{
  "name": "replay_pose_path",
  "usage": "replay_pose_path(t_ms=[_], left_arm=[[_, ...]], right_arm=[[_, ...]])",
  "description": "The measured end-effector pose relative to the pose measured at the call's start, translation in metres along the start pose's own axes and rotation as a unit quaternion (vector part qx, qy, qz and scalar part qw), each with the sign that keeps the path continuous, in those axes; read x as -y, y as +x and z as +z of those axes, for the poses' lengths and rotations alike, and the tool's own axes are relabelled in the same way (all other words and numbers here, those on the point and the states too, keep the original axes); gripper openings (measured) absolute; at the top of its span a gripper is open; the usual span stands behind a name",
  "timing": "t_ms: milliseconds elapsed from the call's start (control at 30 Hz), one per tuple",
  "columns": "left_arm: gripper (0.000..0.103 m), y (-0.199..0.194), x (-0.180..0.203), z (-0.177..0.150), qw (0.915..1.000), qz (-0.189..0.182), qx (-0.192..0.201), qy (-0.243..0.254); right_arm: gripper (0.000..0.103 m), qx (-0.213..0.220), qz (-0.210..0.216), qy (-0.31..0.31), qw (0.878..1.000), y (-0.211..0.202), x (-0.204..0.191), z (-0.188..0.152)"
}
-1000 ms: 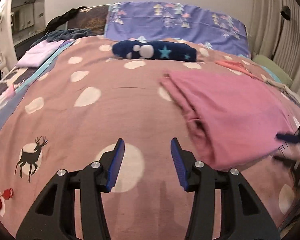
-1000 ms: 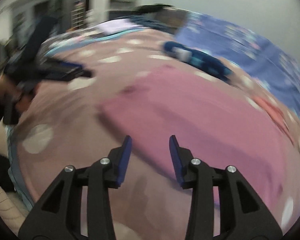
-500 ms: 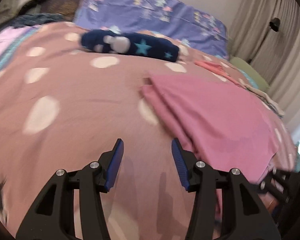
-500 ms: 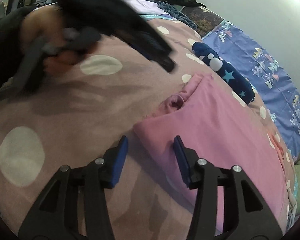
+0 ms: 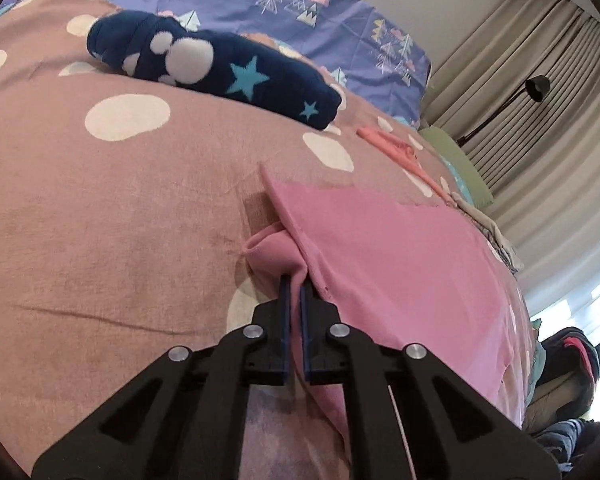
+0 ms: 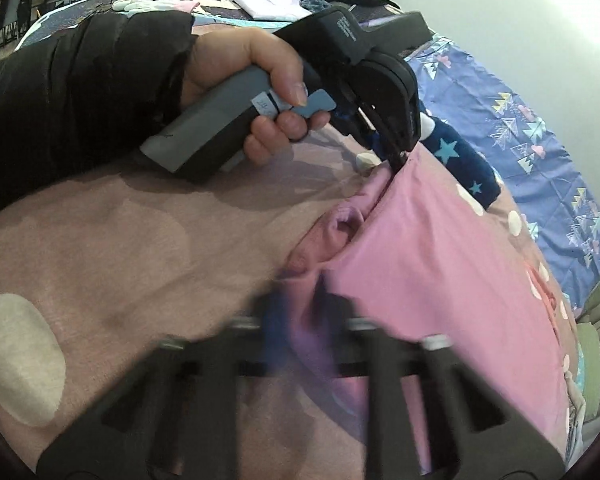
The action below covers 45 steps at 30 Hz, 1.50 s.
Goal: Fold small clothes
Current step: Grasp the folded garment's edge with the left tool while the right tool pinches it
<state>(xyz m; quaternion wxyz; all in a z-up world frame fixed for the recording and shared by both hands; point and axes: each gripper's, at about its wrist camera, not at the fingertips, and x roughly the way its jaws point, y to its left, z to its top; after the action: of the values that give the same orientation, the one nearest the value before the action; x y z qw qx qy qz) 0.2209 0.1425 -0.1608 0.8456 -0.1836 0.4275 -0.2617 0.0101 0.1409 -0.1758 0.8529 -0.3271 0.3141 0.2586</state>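
Observation:
A pink garment lies flat on the dotted mauve bedspread. My left gripper has its jaws closing onto the garment's bunched left edge, and the cloth is pinched between the blue pads. In the right wrist view the same left gripper, held by a hand in a black sleeve, bites the far corner of the pink garment. My right gripper is blurred, its jaws closing on the near part of that same edge with pink cloth between them.
A rolled navy fleece with stars and paw prints lies behind the garment, before a purple pillow. A coral garment and a green cushion sit to the right, near curtains and a black lamp.
Both grippers stood open above the bedspread; they have moved down to the pink garment's left edge and clamped onto it, left at the far corner, right nearer.

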Motion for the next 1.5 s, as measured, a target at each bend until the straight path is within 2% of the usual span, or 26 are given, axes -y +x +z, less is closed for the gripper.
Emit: replay_pose_path(t_ms=[67,133,233,333,467,533,633,767,867,1033,1100,1233,1300,1367,1500], left_arm=[[0.003,-0.009,0.003,0.0,0.9998,-0.003,0.019,0.004],[0.003,-0.016,0.009,0.0,0.9987,0.004,0.041,0.029],[0.003,-0.007,0.003,-0.002,0.9989,0.035,0.026,0.019],[0.003,-0.009,-0.008,-0.002,0.9995,0.02,0.022,-0.007],[0.007,-0.017,-0.012,-0.008,0.9999,-0.003,0.017,-0.002],[0.013,-0.014,-0.014,-0.01,0.9999,-0.003,0.007,-0.007],[0.014,-0.011,-0.014,-0.01,1.0,-0.003,0.002,-0.007],[0.015,-0.009,-0.013,-0.011,1.0,0.0,-0.001,-0.002],[0.018,-0.01,-0.012,-0.012,1.0,-0.001,-0.001,0.002],[0.021,-0.009,-0.01,-0.012,1.0,-0.002,-0.004,0.007],[0.022,-0.008,-0.01,-0.012,1.0,-0.002,-0.004,0.008],[0.022,-0.008,-0.01,-0.012,0.9999,-0.001,-0.005,0.01],[0.022,-0.008,-0.01,-0.012,0.9999,-0.001,-0.006,0.012],[0.022,-0.007,-0.01,-0.012,0.9999,-0.002,-0.006,0.011],[0.022,-0.008,-0.011,-0.012,0.9999,-0.004,-0.006,0.01]], right_arm=[[0.005,0.02,0.017,-0.002,1.0,-0.013,0.0,0.003],[0.005,0.036,0.011,-0.011,0.999,-0.024,-0.003,0.005],[0.005,-0.018,0.031,-0.006,0.999,-0.001,-0.007,-0.005],[0.015,-0.007,0.027,-0.017,0.999,-0.007,-0.011,-0.003],[0.017,0.004,0.079,0.035,0.996,-0.02,0.009,0.0],[0.017,0.015,0.069,0.053,0.996,-0.024,0.022,0.005],[0.017,0.025,0.038,0.059,0.997,-0.025,0.035,0.017],[0.017,0.018,-0.034,-0.018,0.999,-0.007,0.027,0.03],[0.017,0.004,-0.071,-0.092,0.993,0.011,0.011,0.029],[0.017,-0.011,-0.078,-0.161,0.984,0.032,-0.003,0.025],[0.023,-0.011,-0.076,-0.175,0.982,0.037,-0.003,0.025],[0.028,-0.008,-0.035,-0.198,0.979,0.042,0.004,0.026],[0.027,-0.008,-0.01,-0.203,0.979,0.044,0.011,0.027],[0.002,-0.013,0.035,-0.209,0.977,0.045,0.017,0.03],[0.0,-0.022,0.048,-0.225,0.973,0.04,0.008,0.023]])
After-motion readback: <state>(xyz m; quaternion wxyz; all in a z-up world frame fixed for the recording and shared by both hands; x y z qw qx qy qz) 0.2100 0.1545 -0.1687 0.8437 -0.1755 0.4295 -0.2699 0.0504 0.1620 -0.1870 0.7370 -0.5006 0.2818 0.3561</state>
